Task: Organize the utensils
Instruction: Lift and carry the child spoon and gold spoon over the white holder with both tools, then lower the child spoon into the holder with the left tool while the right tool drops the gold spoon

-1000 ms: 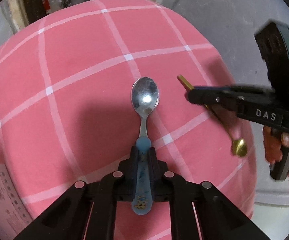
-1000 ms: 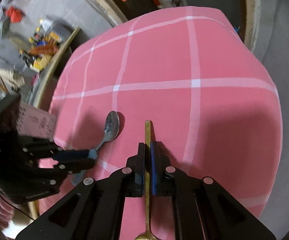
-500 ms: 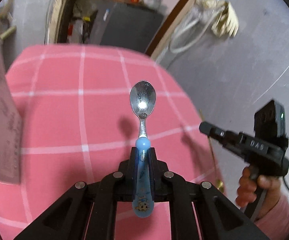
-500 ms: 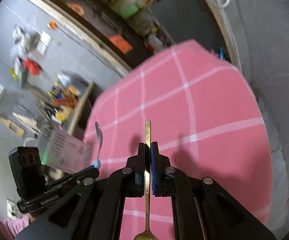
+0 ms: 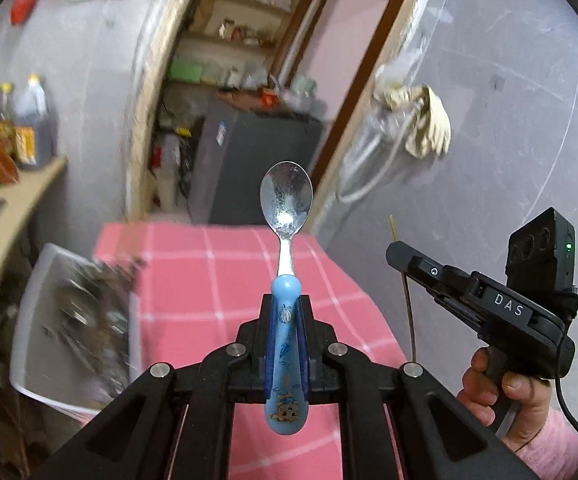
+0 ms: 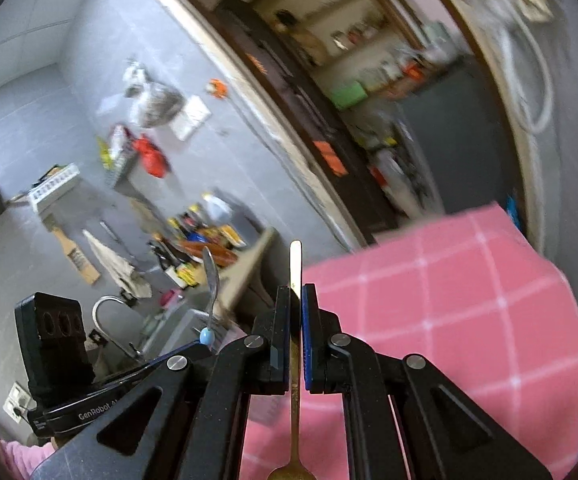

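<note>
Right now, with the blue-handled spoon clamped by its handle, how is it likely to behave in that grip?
The blue-handled spoon looks stiff: its neck runs straight. Probably light, a small child's spoon. The left gripper pinches only the smooth plastic handle, so it might pivot or slip if knocked.

Grey-walled kitchen with an open doorway

A pink checked tablecloth [image 5: 217, 280] is spread below; shelves [image 5: 233, 40] are seen through the doorway [image 5: 249, 92], and bottles [image 5: 35, 120] are lined on a counter [image 5: 5, 216].

A bin [image 5: 33, 320] stands left of the table [image 5: 217, 280], touching it.
</note>
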Tool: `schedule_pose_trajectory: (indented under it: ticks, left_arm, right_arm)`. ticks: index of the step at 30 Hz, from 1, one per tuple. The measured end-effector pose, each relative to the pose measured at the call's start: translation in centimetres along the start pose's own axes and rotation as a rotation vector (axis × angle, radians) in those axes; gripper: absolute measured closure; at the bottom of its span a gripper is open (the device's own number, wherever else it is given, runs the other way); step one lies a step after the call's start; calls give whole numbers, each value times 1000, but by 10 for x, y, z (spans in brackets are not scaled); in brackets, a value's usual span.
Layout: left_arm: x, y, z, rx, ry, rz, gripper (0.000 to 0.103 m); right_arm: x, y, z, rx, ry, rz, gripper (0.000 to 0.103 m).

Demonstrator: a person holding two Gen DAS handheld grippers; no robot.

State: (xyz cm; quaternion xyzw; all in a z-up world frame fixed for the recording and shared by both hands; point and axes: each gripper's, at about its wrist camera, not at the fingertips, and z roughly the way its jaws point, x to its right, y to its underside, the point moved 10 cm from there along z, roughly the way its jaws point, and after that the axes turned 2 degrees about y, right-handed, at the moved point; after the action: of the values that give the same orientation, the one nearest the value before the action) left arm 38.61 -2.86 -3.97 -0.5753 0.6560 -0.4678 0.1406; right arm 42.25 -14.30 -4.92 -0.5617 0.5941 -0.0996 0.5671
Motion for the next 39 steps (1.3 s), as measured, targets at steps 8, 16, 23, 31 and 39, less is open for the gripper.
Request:
schedule_pose_trajectory:
  ticks: [8,16,23,31,39]
  left_arm:
    - [-46,-44,-50,147,-73,-14,94]
    - [-106,-51,-54,254,-107,-105,94]
    - [-132,-31,-34,316,-66,-166,94]
    - [-147,-8,-32,399,-76,-173,94]
    - [-143,4,-35,419,-98,-124,93]
  right_arm:
    - [-84,-28,30,88,-135,-54,98]
    - [-116,-13,72,145,-243,-36,98]
    - [-107,21,112,161,-287,5,98]
    - [-101,49,139,177,-323,29,98]
    - [-105,64,139,168,-338,-18,98]
